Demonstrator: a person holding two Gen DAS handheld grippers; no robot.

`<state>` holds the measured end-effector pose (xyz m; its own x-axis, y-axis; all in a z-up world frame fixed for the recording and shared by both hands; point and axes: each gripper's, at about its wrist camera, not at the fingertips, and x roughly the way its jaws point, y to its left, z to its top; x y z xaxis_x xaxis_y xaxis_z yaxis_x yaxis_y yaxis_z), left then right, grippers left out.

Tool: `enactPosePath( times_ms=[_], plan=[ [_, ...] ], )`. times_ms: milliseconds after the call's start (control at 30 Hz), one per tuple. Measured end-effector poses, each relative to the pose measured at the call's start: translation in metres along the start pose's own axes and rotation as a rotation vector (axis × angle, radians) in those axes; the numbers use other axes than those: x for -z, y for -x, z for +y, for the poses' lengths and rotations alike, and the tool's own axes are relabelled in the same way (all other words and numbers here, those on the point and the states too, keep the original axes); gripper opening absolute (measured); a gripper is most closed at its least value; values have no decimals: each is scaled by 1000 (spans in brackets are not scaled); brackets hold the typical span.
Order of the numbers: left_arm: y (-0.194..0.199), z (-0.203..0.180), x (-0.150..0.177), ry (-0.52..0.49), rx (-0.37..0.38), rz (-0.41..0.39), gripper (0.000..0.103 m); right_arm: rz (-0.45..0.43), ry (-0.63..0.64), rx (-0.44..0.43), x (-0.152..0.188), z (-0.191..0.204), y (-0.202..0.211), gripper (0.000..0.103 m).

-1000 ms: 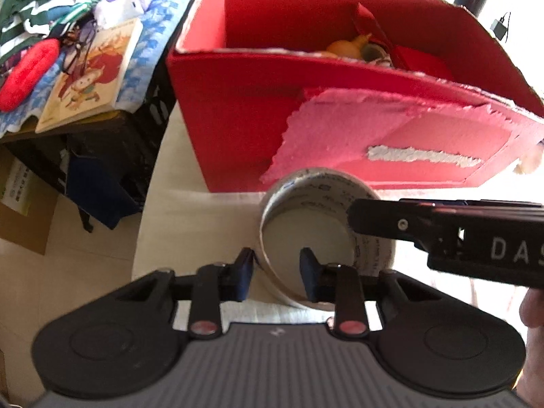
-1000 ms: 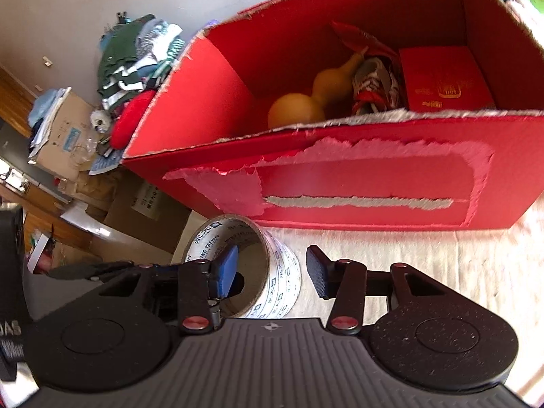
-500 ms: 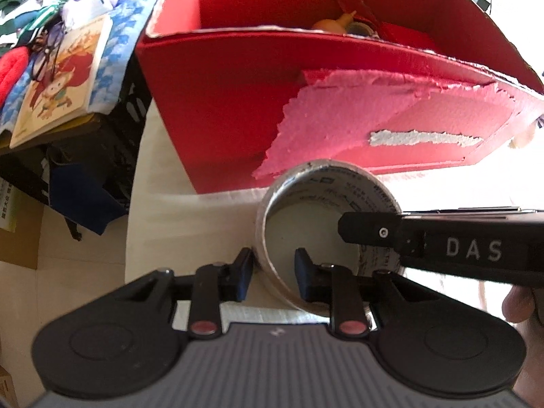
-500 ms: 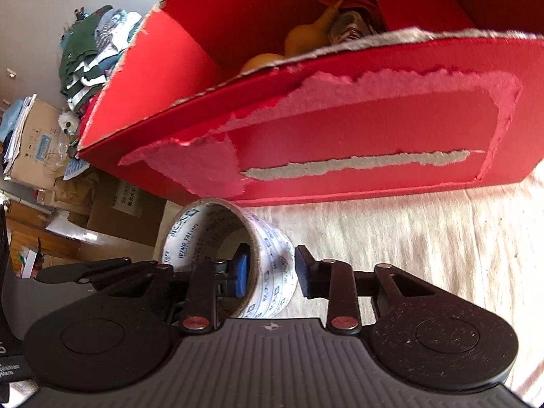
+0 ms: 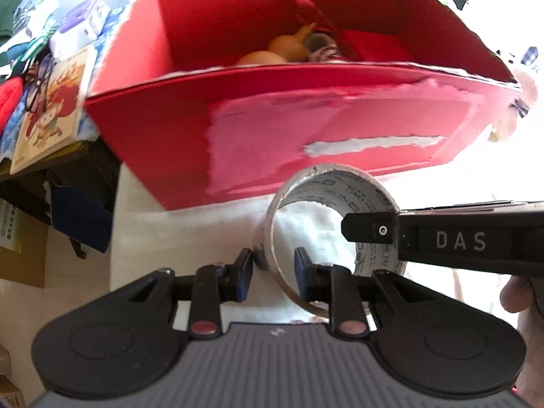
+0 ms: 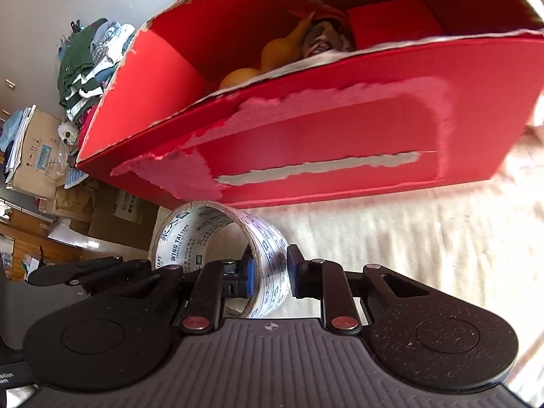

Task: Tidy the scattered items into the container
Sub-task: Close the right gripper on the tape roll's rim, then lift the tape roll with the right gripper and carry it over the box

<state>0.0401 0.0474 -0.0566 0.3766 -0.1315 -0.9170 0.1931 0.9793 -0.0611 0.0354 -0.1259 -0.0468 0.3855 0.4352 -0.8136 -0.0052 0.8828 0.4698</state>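
1. The tape roll (image 5: 326,217) sat low in front of the red box (image 5: 306,129), just short of its front wall, above the cloth-covered table (image 6: 425,224). Could not tell whether it was touching the cloth or lifted.
2. Left gripper (image 5: 272,267): fingers straddled the roll's left wall, one outside, one in the core. A small gap showed at the outer pad, so could not tell if it was truly clamped.
3. Right gripper (image 6: 268,273): fingers pinched the roll's right wall, one pad inside, one outside, both apparently in contact.
4. Box already held a gourd (image 6: 272,57), a small red carton (image 6: 394,20) and some wrappers; free floor on its left side.
5. Risk: two grips on one thin ring. If the hands diverged, the wall would flex and slip from the looser left pinch.
6. Risk: the front rim stood higher than the roll. Too little lift and the roll would catch the torn edge and shove the box back.
7. Risk: released on edge, the roll could trundle into the gourd.
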Motion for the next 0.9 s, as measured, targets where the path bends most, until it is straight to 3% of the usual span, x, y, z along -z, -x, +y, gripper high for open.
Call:
enactPosePath(
  times_ms=[500,900],
  plan=[
    [3,-88,-10,-44,7,5,23,-45,-48,37,6,-59,43,19],
    [7,-133,-11,-26,-31,-15,23,-61,-22,35,5,-85,62,17]
  ],
)
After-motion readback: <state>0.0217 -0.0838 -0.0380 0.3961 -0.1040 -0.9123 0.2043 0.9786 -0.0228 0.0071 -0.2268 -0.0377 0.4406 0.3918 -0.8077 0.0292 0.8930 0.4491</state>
